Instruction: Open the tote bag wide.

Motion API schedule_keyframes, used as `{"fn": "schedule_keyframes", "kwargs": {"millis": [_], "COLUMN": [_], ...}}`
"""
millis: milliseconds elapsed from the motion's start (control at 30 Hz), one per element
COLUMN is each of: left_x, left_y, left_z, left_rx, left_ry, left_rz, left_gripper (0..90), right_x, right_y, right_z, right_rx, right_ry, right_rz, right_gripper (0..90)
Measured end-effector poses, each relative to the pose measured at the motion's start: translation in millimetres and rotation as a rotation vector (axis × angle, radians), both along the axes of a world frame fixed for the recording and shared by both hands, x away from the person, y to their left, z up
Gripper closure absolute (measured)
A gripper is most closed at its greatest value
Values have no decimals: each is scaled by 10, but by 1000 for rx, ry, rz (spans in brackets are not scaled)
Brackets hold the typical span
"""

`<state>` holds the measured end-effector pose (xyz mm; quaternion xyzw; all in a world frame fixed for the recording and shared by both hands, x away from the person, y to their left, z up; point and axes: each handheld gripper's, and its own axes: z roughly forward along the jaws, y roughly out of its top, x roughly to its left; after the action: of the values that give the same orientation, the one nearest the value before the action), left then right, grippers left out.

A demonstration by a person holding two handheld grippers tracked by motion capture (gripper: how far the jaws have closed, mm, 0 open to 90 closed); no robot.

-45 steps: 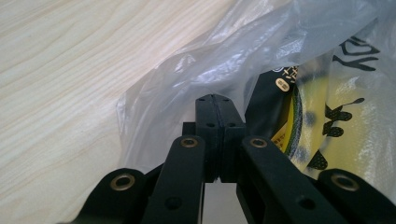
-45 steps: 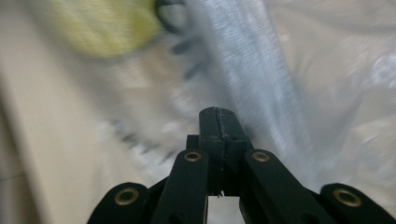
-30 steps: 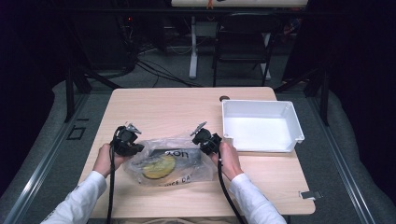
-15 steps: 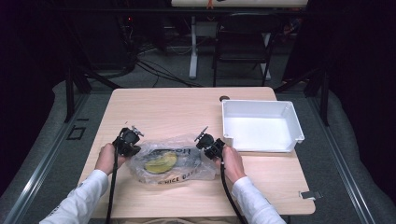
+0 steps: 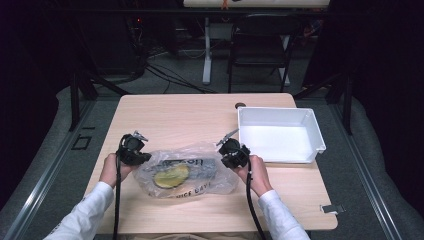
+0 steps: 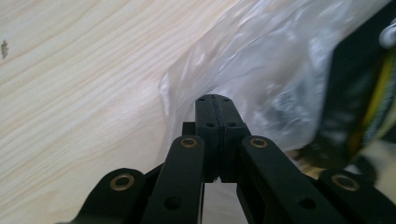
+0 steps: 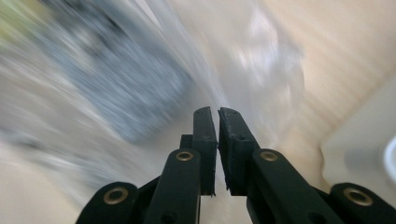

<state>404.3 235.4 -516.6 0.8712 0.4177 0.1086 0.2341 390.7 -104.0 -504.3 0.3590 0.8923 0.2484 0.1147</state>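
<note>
White long sleeves on both forearms, lower frame. Left gripper (image 5: 141,156) and right gripper (image 5: 225,152): black bodies, grey three-cornered top plates, black cables trailing down. Gripper views: black linkage arms, brass-ringed pivots, flat black pads (image 6: 207,122).

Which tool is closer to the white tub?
The right tool is closer: it sits just beside the white tub's near left corner, at the plastic bag's right end. The left tool is at the bag's far end.

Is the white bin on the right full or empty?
Empty. The white bin shows only its bare white floor in the high view; the plastic bag lies outside it on the table.
</note>
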Motion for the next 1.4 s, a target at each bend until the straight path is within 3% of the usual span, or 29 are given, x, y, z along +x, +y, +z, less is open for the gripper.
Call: {"fn": "schedule_keyframes", "kwargs": {"millis": [67, 100, 167, 200, 233, 333, 367, 433, 633, 867, 967, 1067, 1100, 1133, 1167, 1267, 1333, 1400], "left_x": [-1, -5, -10, -14, -13, -20, -22, -25, -30, -63, -75, -106, -117, -123, -128, -132, -119, -112], "left_y": [-20, -44, -55, -65, -67, -78, -82, -77, -72, -69, -59, -43, -37, -33, -30, -25, -28, -31], "left_z": [-4, -9, -5, 1, 6, 12, 12, 16, 27, 94, 114, 162, 175, 180, 176, 117, 84, 68], "left_rx": [-12, -16, -19, -19, -29, -35, -31, -35, -34, -44, -52, -68, -78, -84, -89, -89, -77, -80], "left_ry": [20, 17, 20, 16, 19, 21, 18, 14, 4, -16, -15, -19, -18, -12, -1, 50, 64, 73], "left_rz": [-14, -20, -23, -24, -32, -37, -37, -37, -33, -24, -20, -23, -23, -24, -29, -46, -41, -38], "left_gripper": [899, 900, 899, 900, 899, 899, 899, 900, 899, 889, 884, 858, 840, 840, 783, 683, 594, 587], "right_x": [-11, 0, 9, 23, 70, 143, 186, 243, 194, -22, -52, -34, -9, -9, 51, 120, 149, 157], "right_y": [78, 206, 274, 345, 481, 590, 631, 692, 695, 634, 616, 576, 562, 562, 529, 429, 341, 299], "right_z": [103, 143, 149, 146, 128, 60, 29, -53, -68, -60, -62, -26, -13, -13, -10, -38, -60, -66], "right_rx": [32, 40, 49, 51, 23, 22, -6, -11, 7, 23, 16, 53, 69, 69, 81, 117, 152, 151], "right_ry": [-6, -2, -2, 3, -13, -15, -12, -18, 52, 114, 119, 90, 92, 92, 82, 109, 139, 148], "right_rz": [47, 98, 112, 138, 172, 176, 183, 184, 244, 310, 308, 281, 275, 275, 229, 163, 138, 118], "right_gripper": [876, 893, 900, 900, 900, 900, 900, 900, 900, 900, 900, 891, 831, 831, 684, 495, 417, 377]}}
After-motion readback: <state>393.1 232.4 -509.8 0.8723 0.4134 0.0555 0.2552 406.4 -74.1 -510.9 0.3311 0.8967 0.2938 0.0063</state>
